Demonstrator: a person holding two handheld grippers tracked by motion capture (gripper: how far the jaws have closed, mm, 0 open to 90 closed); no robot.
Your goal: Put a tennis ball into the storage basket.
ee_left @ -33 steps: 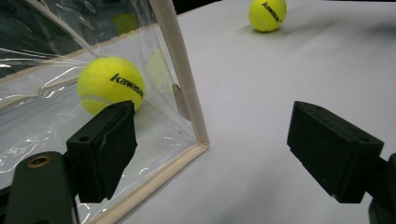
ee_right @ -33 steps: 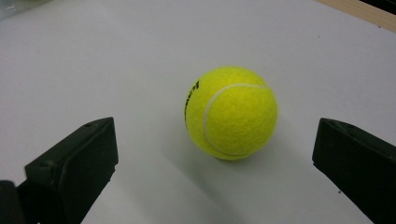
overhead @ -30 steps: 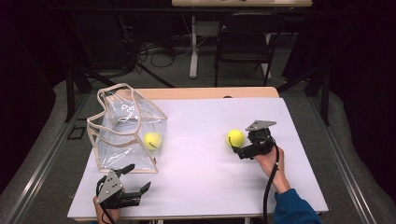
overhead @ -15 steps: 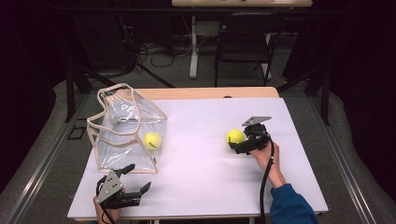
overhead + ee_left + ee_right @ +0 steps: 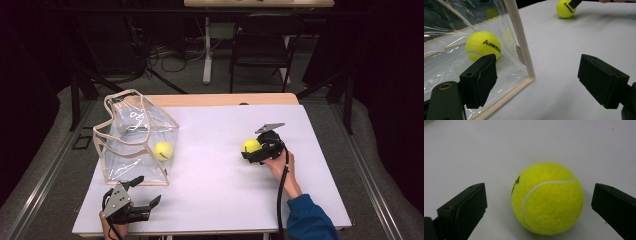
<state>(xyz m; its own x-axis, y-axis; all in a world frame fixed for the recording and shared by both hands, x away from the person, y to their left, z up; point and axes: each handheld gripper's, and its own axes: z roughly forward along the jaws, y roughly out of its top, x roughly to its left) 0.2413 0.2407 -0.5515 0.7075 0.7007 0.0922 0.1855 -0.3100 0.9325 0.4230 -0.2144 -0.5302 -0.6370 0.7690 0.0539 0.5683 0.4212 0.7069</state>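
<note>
Straddling a ball [image 5: 547, 198] on the table [image 5: 210, 175]

Right claw [image 5: 256, 151] gapes around it, jaws clear of both sides. Left claw [image 5: 141, 194] rests wide apart near the clear bag [image 5: 135, 140], which holds a second ball [image 5: 163, 150].

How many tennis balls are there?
2: one tennis ball inside the clear bag, another loose ball on the white table, between the open right claw jaws.
</note>
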